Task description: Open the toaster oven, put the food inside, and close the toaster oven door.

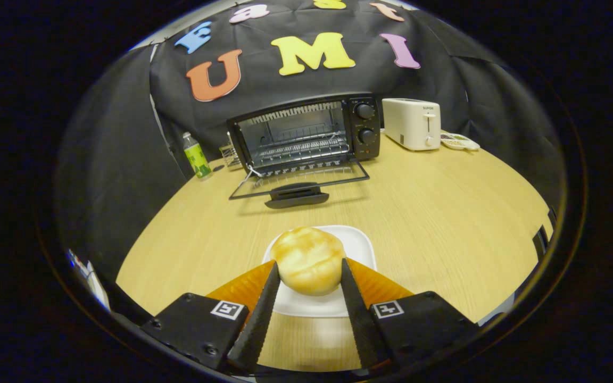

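Claw: gripper (309, 271) fingers narrowed onto the bun (309, 267), one finger pressing each side; it's gripped, lower centre of frame.
Bun: round, golden, sits over the white plate (359, 242); can't tell if lifted or still touching.
Plate: square-ish, white, on the wooden table (445, 213), just ahead of fingers.
Toaster oven (306, 135): upper centre, black, door (298, 183) already dropped flat toward the plate, handle at its front edge; wire rack visible inside, cavity looks bare.
Open room: bare tabletop btwn plate & door handle, straight line fwd; wide bare wood to the right too.
Table edges: curve away lower left & lower right; back edge meets the black cloth wall.
In the way: door handle sticks out low, in front of the cavity.
Other stuff: green-label bottle (196, 156) left of oven, small wire rack thing just beside it; white toaster (412, 123) right of oven, small dish (461, 141) past it. All well apart from the bun.
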{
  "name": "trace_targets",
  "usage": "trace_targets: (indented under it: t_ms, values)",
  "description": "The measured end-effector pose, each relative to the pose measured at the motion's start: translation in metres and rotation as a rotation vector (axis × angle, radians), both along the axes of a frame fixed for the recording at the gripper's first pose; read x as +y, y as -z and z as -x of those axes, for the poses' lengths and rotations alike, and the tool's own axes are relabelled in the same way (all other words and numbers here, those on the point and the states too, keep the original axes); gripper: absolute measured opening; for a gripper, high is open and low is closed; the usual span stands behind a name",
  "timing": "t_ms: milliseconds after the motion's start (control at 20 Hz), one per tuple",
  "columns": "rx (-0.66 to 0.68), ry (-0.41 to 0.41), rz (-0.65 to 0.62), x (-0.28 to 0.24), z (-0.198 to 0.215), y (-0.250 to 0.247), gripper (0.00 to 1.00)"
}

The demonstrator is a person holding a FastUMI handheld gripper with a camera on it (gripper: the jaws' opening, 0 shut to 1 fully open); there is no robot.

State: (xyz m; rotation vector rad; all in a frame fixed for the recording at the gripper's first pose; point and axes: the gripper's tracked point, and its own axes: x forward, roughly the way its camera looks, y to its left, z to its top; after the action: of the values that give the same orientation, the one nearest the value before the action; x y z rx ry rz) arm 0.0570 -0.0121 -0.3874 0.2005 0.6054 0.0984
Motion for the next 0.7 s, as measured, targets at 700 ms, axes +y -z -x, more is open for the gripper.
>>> trace_targets:
  t_ms: [700]
  values:
    - [-0.161,0.078,-0.418,0.025,-0.089,-0.06,0.73]
